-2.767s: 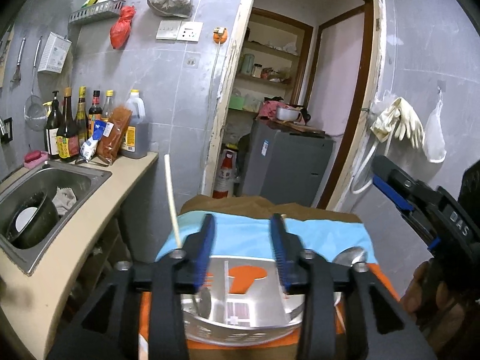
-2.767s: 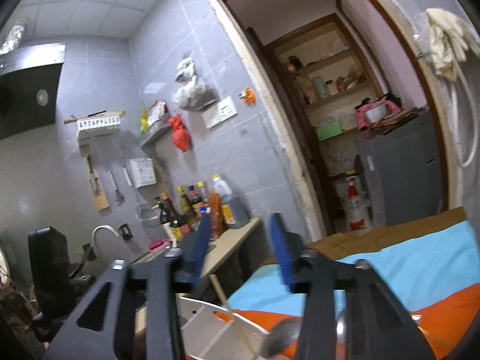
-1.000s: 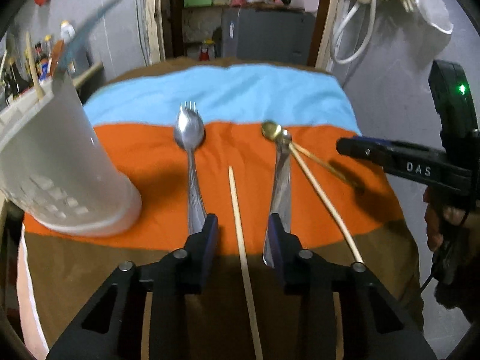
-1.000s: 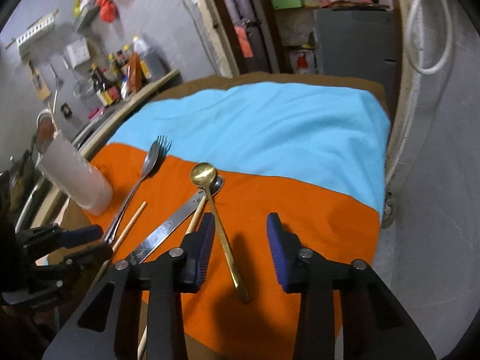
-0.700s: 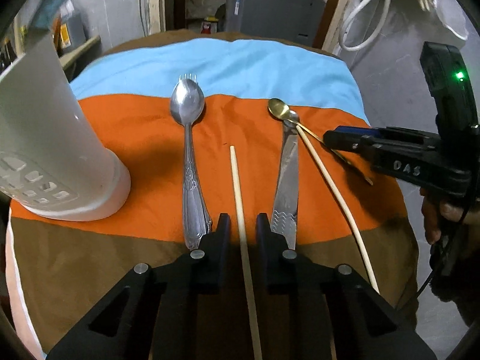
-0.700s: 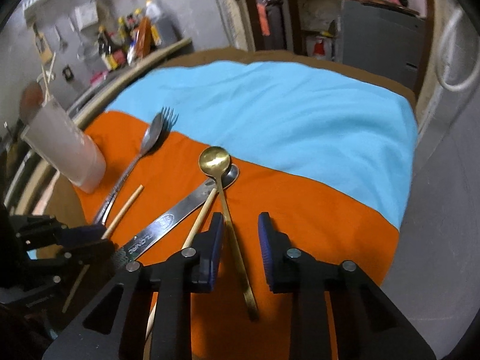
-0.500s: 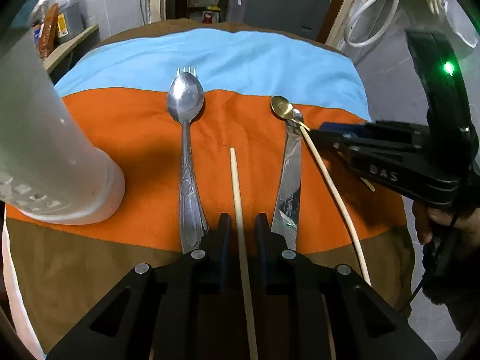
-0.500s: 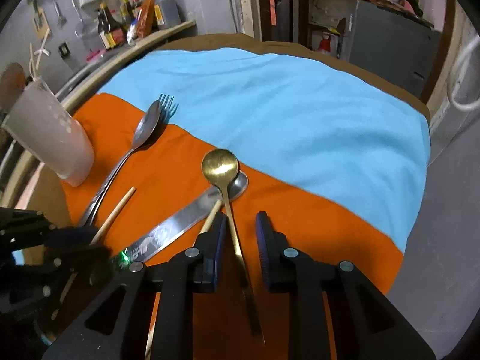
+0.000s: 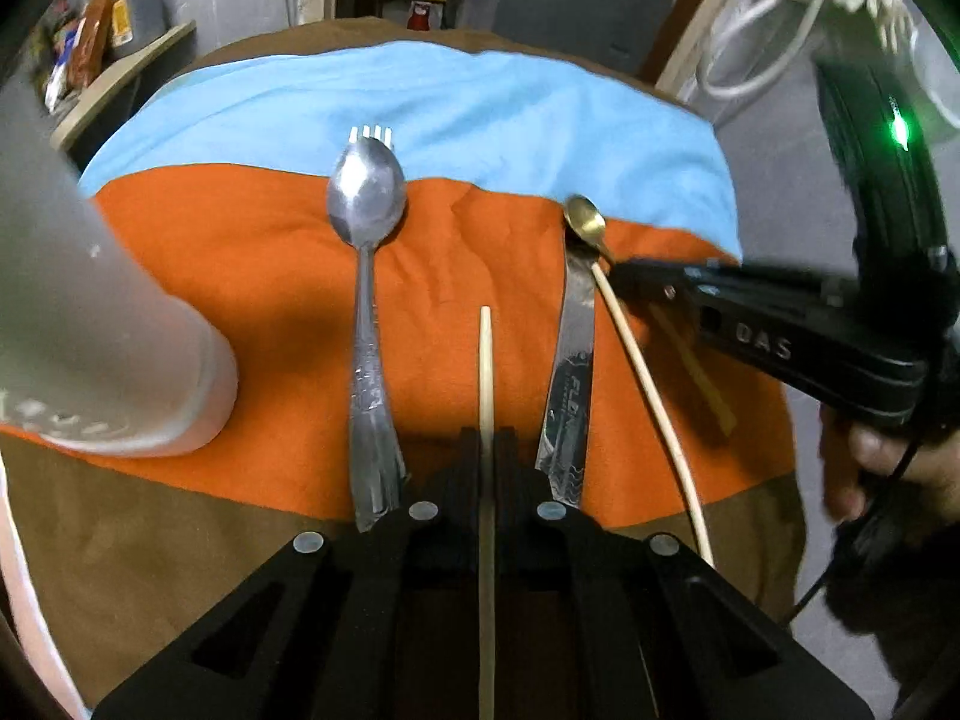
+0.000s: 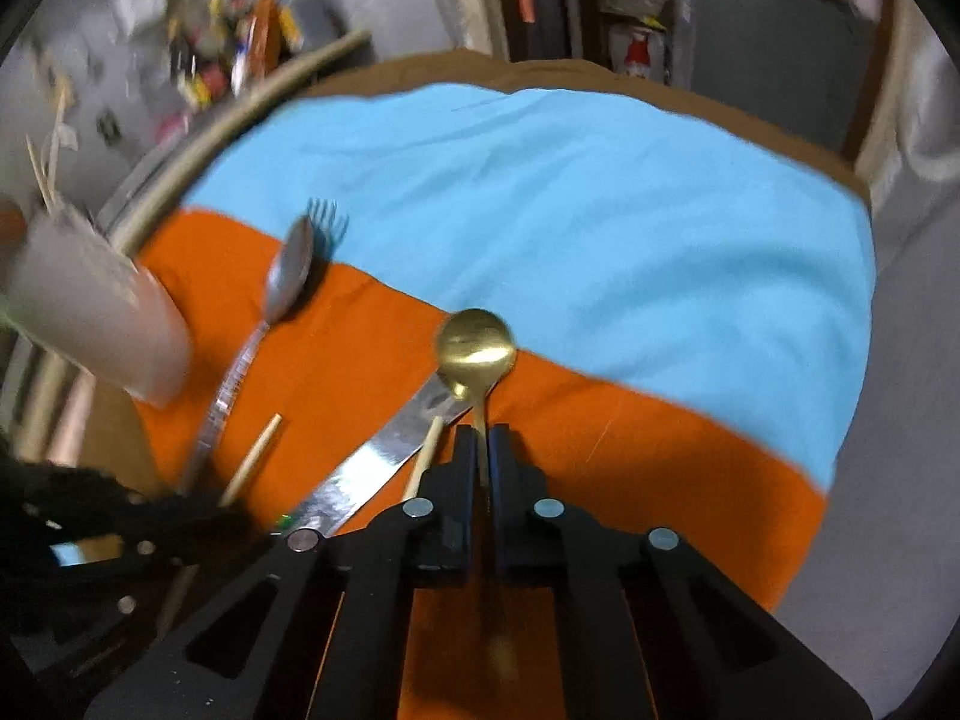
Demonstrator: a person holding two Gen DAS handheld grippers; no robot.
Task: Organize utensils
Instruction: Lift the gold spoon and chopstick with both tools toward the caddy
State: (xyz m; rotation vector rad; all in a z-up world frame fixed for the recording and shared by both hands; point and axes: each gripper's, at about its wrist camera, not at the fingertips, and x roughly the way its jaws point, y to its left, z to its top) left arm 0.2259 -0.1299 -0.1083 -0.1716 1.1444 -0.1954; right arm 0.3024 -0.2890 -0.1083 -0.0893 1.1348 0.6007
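Observation:
Utensils lie on the orange band of a cloth. My left gripper is shut on a wooden chopstick that runs straight between its fingers. Left of it lies a steel spoon over a fork; to the right lie a steel knife and a second chopstick. My right gripper is shut on the handle of a gold spoon, whose bowl rests over the knife tip. In the left wrist view the right gripper reaches in from the right.
A white utensil holder stands on the cloth at the left, also visible as the white holder with sticks in it. A light blue cloth band lies beyond. A kitchen counter with bottles is at the far left, a doorway behind.
Both grippers came down toward the cloth and went from open to shut, the left onto the middle chopstick, the right onto the gold spoon's handle. The right gripper moved in toward the knife.

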